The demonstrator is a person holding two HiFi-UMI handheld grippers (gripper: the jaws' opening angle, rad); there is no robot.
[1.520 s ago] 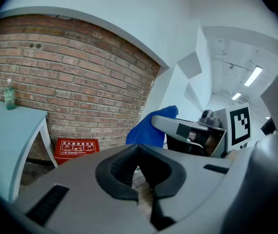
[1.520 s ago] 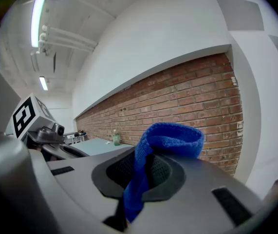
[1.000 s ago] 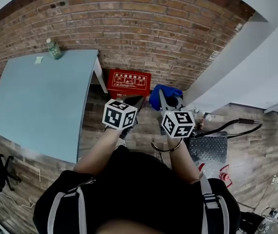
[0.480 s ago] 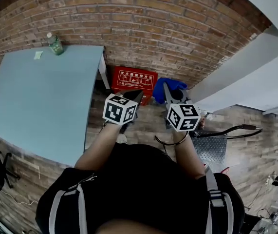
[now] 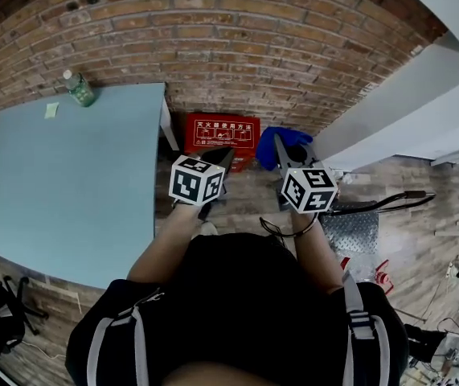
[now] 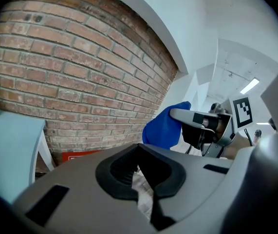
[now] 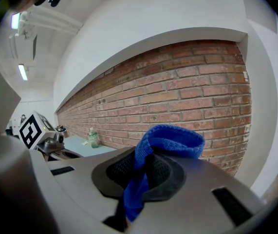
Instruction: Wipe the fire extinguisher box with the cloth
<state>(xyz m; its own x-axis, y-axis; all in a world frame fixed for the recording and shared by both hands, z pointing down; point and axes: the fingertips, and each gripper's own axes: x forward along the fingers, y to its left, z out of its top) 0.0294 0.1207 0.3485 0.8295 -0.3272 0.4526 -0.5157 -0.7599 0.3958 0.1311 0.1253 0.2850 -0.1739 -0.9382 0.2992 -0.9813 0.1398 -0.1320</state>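
The red fire extinguisher box (image 5: 222,133) stands on the floor against the brick wall (image 5: 237,47); a strip of it shows low in the left gripper view (image 6: 80,156). My right gripper (image 5: 287,147) is shut on the blue cloth (image 5: 281,145), held just right of the box. The cloth (image 7: 163,145) folds over between the right gripper's (image 7: 139,179) jaws and also appears in the left gripper view (image 6: 165,126). My left gripper (image 5: 221,158) hovers in front of the box, its (image 6: 141,179) jaws closed with nothing in them.
A light blue table (image 5: 68,175) stands left of the box, with a green bottle (image 5: 79,88) at its far corner. A white wall (image 5: 390,111) angles in on the right. A metal plate and cables (image 5: 350,232) lie on the floor at right.
Both grippers have edged slightly forward toward the wall, the right one a little more, still holding the cloth. The head view has shifted a little.
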